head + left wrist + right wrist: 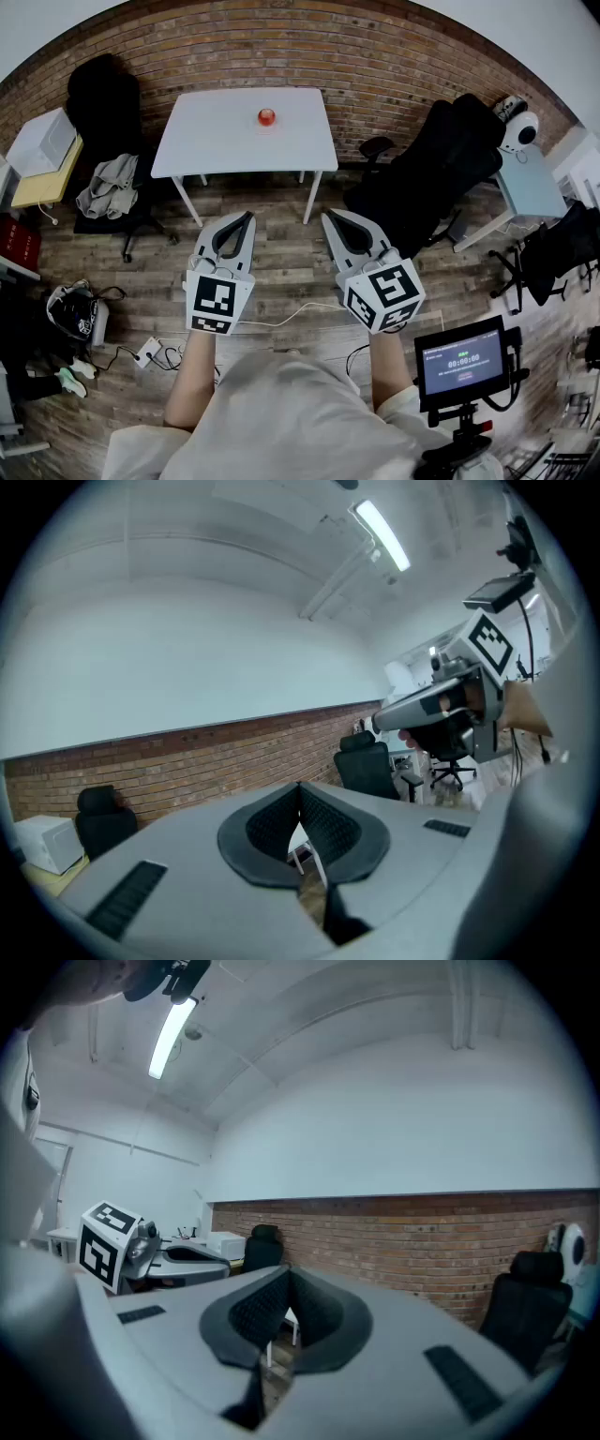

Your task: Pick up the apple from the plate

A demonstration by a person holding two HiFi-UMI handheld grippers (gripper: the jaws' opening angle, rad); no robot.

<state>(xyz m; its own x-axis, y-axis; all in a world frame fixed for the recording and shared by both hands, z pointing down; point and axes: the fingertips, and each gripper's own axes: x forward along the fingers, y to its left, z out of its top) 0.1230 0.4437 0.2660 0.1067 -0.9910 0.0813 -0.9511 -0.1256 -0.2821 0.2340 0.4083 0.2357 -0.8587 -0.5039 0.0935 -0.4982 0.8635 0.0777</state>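
— Room to move?
— Plenty. Bare wood floor [281, 253] between both claws and the white table [216, 141]. At the left table edge, left chair [98, 94], black, with grey cloth [108, 187]. Near the right corner, right chair [441, 169], black too.
— And the claws?
— Left gripper [249, 217] closed tight, nothing inside. Right gripper [326, 217] closed too, empty.
— Where to look for the apple?
— Apple [266, 117] up on the table, near the far edge, well apart from both claws. Too small to tell what sits under it.
— Same in every view?
— No. Apple only in the head view. Long ceiling lamp [382, 536] only in the gripper views.
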